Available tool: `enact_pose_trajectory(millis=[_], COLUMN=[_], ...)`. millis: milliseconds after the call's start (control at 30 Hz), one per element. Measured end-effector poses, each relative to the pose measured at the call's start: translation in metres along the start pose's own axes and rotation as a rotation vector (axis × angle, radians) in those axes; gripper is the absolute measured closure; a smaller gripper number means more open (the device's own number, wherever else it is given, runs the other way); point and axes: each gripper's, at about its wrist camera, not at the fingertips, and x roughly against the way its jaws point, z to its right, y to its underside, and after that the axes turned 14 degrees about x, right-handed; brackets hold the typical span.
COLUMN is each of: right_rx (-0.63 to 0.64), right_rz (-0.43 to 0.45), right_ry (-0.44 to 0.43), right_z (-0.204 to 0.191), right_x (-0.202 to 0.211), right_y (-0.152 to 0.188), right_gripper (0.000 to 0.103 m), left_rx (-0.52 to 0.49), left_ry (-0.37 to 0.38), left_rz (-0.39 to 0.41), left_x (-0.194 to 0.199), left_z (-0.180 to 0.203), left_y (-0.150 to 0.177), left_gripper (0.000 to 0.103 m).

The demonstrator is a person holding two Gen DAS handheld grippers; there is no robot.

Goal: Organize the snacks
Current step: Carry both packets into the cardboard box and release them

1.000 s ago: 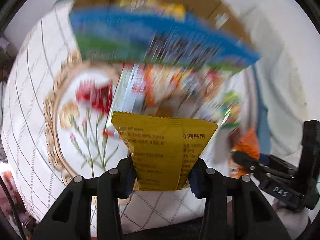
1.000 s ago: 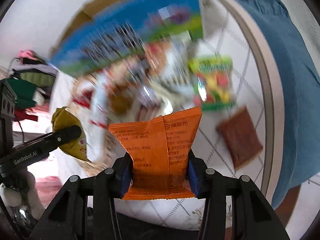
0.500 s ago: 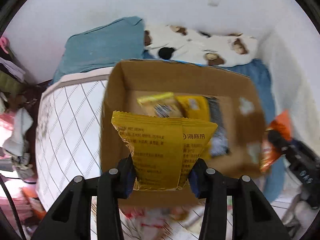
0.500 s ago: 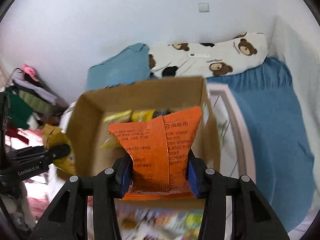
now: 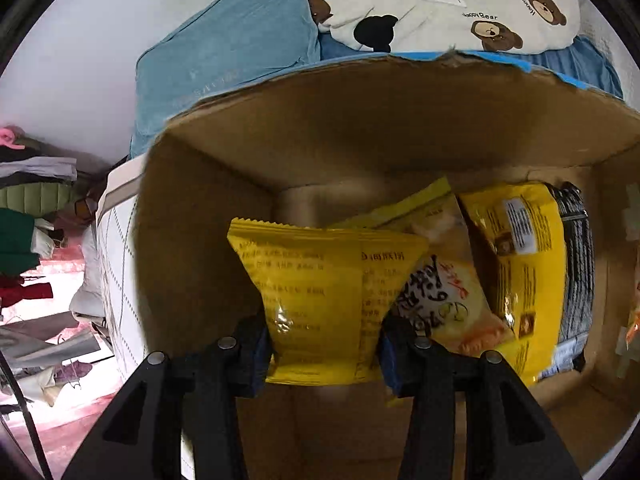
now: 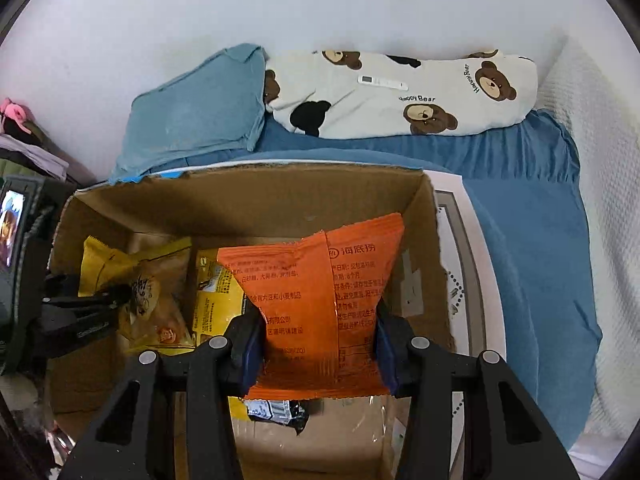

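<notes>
In the left wrist view, the patterned cloth and heap of packets that filled the frame a second ago are gone; the open box (image 5: pixel 208 248), seen smaller half a second ago, now fills most of the frame, its brown walls wrapping round the left gripper (image 5: pixel 324 344). The jaws clamp the lower part of a yellow packet (image 5: pixel 320 300), pinched narrow at the pads and fanning out above, serrated top edge up, small print across its face; it hangs at centre frame inside the box. Right of it, on the box floor, lie a pale yellow packet (image 5: pixel 444 292) and a bright yellow bag (image 5: pixel 524 280), overlapping, with a black packet (image 5: pixel 578 272) at the far right. A blue pillow (image 5: pixel 232 56) and a bear-print pillow (image 5: pixel 460 8) sit along the top of the frame. In the right wrist view, the blurred heap from a second ago has given way to the same box (image 6: pixel 248 204), now nearer and lower in the frame than half a second ago. The right gripper (image 6: pixel 320 352) grips an orange packet (image 6: pixel 316 304) at its waist, crinkled there, wide at the top, printed back facing the camera; it sits at centre frame over the right half of the box. The other gripper (image 6: pixel 120 296) reaches in from the left edge with its yellow packet (image 6: pixel 100 264).
</notes>
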Motion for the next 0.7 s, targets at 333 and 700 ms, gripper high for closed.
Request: enact_pose_trajectory(millis=[333, 700], right_rx=[-0.029, -0.014], right_rz=[-0.023, -0.047], right_ry=[0.017, -0.025], right_z=[0.002, -0.002], right_x=[-0.009, 0.009], right_y=[-0.005, 0.019], right_gripper=[0.002, 0.002], left_rx=[0.107, 0.156], left_ry=[0.182, 0.276], left_rz=[-0.002, 0.075], left_x=[0.02, 0.063], left_z=[-0.014, -0.016], left_y=[-0.003, 0.022], left_gripper=[0.034, 0.004])
